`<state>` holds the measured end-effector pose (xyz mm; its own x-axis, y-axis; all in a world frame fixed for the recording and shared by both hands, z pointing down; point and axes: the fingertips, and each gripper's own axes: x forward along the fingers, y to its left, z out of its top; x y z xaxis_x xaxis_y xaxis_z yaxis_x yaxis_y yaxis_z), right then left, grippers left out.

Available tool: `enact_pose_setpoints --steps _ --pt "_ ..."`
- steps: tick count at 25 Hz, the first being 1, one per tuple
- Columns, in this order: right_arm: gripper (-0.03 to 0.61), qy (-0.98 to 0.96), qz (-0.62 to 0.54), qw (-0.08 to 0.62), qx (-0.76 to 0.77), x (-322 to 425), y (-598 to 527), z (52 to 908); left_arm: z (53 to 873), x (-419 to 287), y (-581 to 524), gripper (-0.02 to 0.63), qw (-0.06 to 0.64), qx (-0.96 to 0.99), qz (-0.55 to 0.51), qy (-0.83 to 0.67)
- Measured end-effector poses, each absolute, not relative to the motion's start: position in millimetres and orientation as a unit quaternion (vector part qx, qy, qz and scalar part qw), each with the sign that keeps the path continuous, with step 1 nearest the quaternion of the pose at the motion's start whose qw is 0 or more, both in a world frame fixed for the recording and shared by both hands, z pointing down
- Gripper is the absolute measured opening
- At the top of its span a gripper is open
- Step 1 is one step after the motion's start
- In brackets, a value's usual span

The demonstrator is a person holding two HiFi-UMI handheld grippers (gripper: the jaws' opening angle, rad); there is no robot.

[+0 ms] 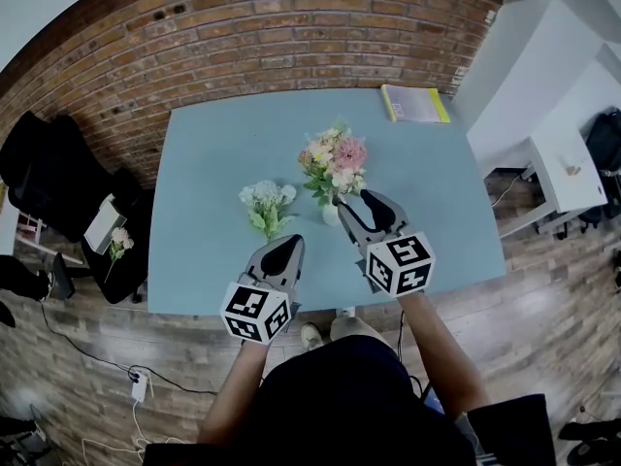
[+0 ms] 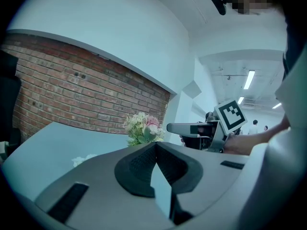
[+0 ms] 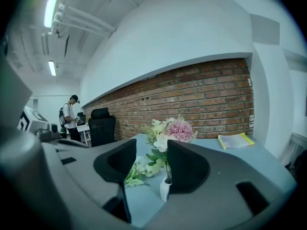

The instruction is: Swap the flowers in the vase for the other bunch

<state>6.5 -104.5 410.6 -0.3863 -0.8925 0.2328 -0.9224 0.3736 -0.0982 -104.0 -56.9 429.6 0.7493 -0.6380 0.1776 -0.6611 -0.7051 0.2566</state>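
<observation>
A small white vase [image 1: 331, 213] stands mid-table on the blue table [image 1: 213, 144] and holds a bunch of pink and cream flowers [image 1: 334, 162]. A second bunch of white flowers [image 1: 267, 200] lies flat to its left. My right gripper [image 1: 367, 200] is open just right of the vase, touching nothing. In the right gripper view the vase [image 3: 164, 188] and its flowers [image 3: 170, 128] show ahead through the gap of the right gripper [image 3: 151, 147]. My left gripper [image 1: 291, 243] is shut and empty, near the table's front edge below the white bunch. In the left gripper view its jaws meet at the left gripper [image 2: 156, 147].
A yellow book [image 1: 414, 103] lies at the table's far right corner. A brick wall [image 1: 243, 37] runs behind the table. A black office chair [image 1: 58, 178] stands left and a white desk [image 1: 568, 168] right. A person [image 3: 72, 116] stands far off.
</observation>
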Motion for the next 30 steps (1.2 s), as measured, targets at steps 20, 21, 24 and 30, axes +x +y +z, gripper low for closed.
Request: enact_pose_setpoints --steps 20,21,24,30 --pt "0.014 -0.817 0.064 0.06 0.57 5.8 -79.6 391.3 419.9 -100.8 -53.6 0.008 0.135 0.936 0.023 -0.326" --pt "0.014 -0.818 0.063 0.059 0.569 6.2 -79.5 390.3 419.0 -99.5 -54.6 0.008 0.133 0.936 0.024 -0.325" --pt "0.014 -0.822 0.064 0.055 0.563 8.6 -77.7 388.9 416.5 -95.3 -56.6 0.008 0.129 0.937 0.026 -0.324" --pt "0.014 -0.824 0.066 0.049 0.561 17.5 -67.8 383.8 407.2 -83.4 -54.8 0.008 0.12 0.938 0.027 -0.323"
